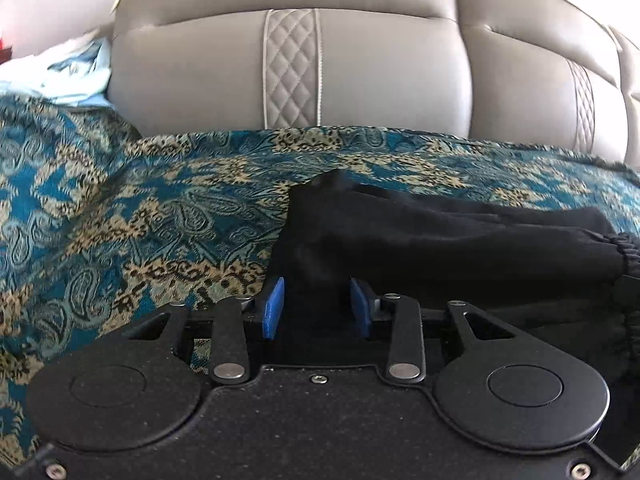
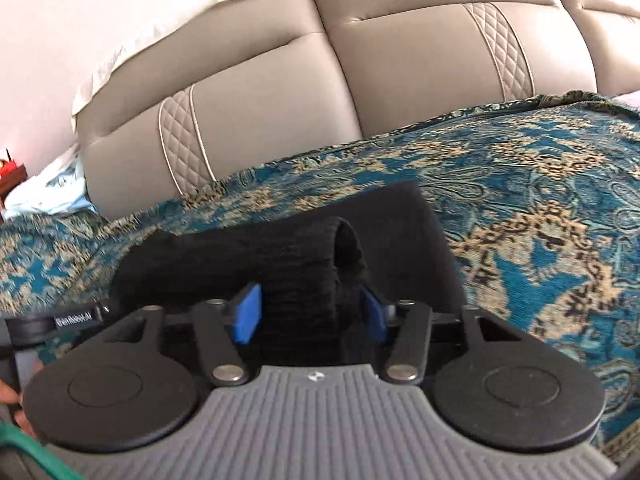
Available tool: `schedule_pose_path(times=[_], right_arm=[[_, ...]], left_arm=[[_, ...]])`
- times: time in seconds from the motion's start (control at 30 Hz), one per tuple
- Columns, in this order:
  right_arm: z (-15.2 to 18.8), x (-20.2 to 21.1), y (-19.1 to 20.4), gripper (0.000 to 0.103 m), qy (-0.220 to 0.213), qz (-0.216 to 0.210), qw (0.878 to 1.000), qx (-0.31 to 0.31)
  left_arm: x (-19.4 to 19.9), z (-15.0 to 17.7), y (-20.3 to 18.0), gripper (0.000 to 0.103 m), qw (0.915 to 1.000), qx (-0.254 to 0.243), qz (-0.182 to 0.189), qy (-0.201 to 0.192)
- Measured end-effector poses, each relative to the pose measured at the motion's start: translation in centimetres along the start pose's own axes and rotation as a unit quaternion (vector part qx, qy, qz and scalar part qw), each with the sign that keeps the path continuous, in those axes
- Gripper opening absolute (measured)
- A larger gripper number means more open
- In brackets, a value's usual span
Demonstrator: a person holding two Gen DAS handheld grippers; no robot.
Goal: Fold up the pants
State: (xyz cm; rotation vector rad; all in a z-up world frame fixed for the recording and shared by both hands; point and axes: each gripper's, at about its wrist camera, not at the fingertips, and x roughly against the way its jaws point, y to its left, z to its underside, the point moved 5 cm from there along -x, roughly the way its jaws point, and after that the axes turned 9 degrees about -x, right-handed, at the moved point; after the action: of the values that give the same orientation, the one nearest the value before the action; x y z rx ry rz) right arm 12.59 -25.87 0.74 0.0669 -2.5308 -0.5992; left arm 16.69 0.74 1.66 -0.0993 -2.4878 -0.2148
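**Pants bunched between both sets of fingers on the patterned cover**

Black pants point(image 1: 440, 248) lie on a teal and beige patterned cover point(image 1: 140, 208) spread in front of a grey padded backrest point(image 1: 200, 80) with quilted strips. In the left wrist view, the left gripper point(image 1: 316, 308) has its blue fingers point(image 1: 274, 308) partly closed, with a raised fold of the dark cloth standing between them and touching both pads. An elastic cuff shows at the right edge. In the right wrist view, the right gripper point(image 2: 310, 312) stands wider, its blue fingers point(image 2: 248, 312) on either side of a thick rolled, ribbed band of the pants point(image 2: 280, 264); whether the pads press the cloth I cannot tell. Pale blue fabric point(image 2: 52, 196) lies at the far left.
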Motion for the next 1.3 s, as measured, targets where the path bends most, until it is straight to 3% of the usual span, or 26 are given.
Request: schedule_pose_path(times=[0.03,0.13,0.2,0.4,0.57,0.63,0.7,0.8,0.9,1.07,1.3], right_arm=[[0.2,0.2,-0.2,0.074,-0.004,0.003,1.000,0.005],[0.1,1.3,-0.4,0.091,-0.040,0.004,0.999,0.014],[-0.1,1.6,-0.5,0.095,-0.055,0.017,0.998,0.028],[-0.1,-0.9,-1.0,0.096,0.017,-0.015,0.999,0.043],[-0.9,-3.2,-0.2,0.096,0.040,-0.039,0.996,0.072],[-1.6,-4.0,-0.1,0.089,0.051,-0.056,0.995,0.065],[-1.9,-3.9,0.2,0.066,0.059,-0.068,0.994,0.056],[-1.8,-3.2,0.8,0.040,0.060,-0.075,0.993,0.062],[-2.2,-2.2,0.9,0.035,0.041,-0.081,0.995,0.052],[-4.6,-1.4,1.6,0.033,-0.009,-0.064,0.995,0.079],[-6.9,-3.1,-0.3,0.034,-0.018,-0.019,0.995,0.099]], left_arm=[[0.1,0.0,-0.1,0.036,1.0000,-0.005,0.002,-0.001],[0.7,0.2,-0.5,0.036,1.0000,-0.006,0.004,-0.001],[1.5,0.2,-0.6,0.037,0.9999,-0.002,0.008,-0.007],[2.6,1.5,-1.2,0.041,0.9996,-0.017,0.016,-0.013],[2.7,2.2,-1.7,0.042,0.9992,-0.033,0.005,-0.022],[2.7,2.1,-1.7,0.042,0.9993,-0.031,0.004,-0.018],[3.2,1.6,-1.5,0.040,0.9994,-0.031,-0.002,-0.017],[4.5,-0.2,-0.8,0.038,0.9985,-0.020,-0.001,-0.051],[4.8,-2.7,-0.9,0.021,0.9967,-0.012,0.029,-0.075],[2.7,-4.9,-2.7,0.022,0.9938,-0.029,0.048,-0.096],[-3.0,-3.8,-3.3,0.022,0.9986,-0.013,0.022,-0.045]])
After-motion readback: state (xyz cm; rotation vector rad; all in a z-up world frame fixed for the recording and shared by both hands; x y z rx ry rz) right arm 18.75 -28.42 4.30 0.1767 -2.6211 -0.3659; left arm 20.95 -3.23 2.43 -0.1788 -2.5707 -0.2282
